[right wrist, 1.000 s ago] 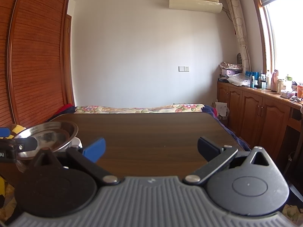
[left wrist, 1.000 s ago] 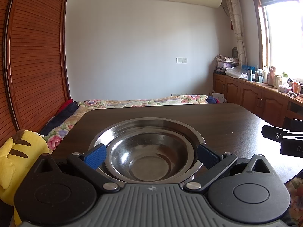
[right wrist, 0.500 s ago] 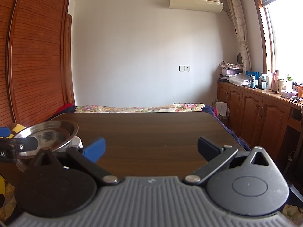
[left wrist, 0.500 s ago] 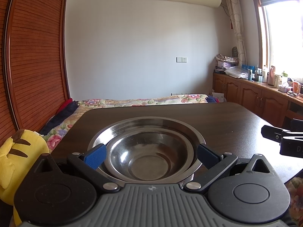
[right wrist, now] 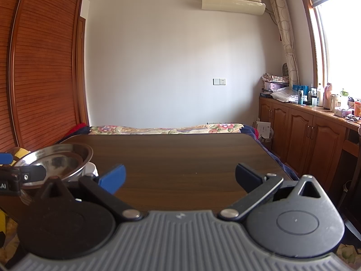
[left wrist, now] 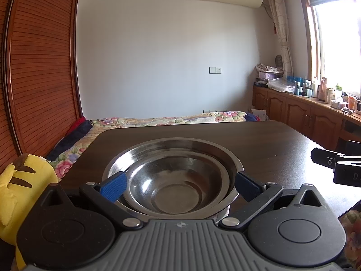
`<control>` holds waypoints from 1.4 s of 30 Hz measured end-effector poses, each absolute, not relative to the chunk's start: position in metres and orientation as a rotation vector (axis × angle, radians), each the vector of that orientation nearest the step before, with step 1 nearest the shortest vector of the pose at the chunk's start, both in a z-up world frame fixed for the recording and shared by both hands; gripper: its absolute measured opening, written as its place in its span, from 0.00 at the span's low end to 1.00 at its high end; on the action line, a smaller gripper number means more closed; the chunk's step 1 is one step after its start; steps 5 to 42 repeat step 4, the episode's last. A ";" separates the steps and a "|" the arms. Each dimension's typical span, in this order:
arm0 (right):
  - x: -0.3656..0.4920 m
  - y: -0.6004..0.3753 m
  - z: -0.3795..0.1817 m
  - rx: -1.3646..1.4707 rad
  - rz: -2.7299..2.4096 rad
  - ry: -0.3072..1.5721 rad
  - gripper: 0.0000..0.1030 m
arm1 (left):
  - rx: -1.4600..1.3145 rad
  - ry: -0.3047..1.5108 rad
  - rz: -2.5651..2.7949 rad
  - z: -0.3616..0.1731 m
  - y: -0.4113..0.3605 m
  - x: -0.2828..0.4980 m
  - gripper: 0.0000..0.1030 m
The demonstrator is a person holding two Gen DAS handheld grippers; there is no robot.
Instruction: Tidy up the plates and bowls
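Shiny steel bowls (left wrist: 173,178) are being stacked near the table's (left wrist: 259,140) left edge; probably light, slippery, best pinched at the rim. Both the left gripper (left wrist: 180,186) and the right gripper (right wrist: 180,177) are being held wide apart, grasping nothing.

A dark wood-grain desk (right wrist: 180,158) with rounded far corners carries a stack of steel dishes near its near-left corner: a wide steel plate (left wrist: 212,151) with a smaller steel bowl (left wrist: 176,187) nested inside it. In the right wrist view, the stack rests on a white bowl (right wrist: 92,169) beneath, its rim just showing under the steel. The rest of the desk, from the centre to the far and right edges, shows bare wood.
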State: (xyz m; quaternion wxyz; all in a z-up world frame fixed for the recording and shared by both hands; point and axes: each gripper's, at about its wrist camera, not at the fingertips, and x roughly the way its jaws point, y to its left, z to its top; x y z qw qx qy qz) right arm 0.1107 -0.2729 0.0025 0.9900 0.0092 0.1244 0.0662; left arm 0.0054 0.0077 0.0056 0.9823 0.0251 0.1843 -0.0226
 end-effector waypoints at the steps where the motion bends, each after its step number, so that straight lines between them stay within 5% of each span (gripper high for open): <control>1: 0.111 -0.273 0.002 0.018 0.133 0.250 1.00 | 0.050 0.371 -0.046 0.006 0.008 0.006 1.00; 42: 0.111 -0.273 0.002 0.018 0.132 0.249 1.00 | 0.051 0.371 -0.046 0.006 0.008 0.006 1.00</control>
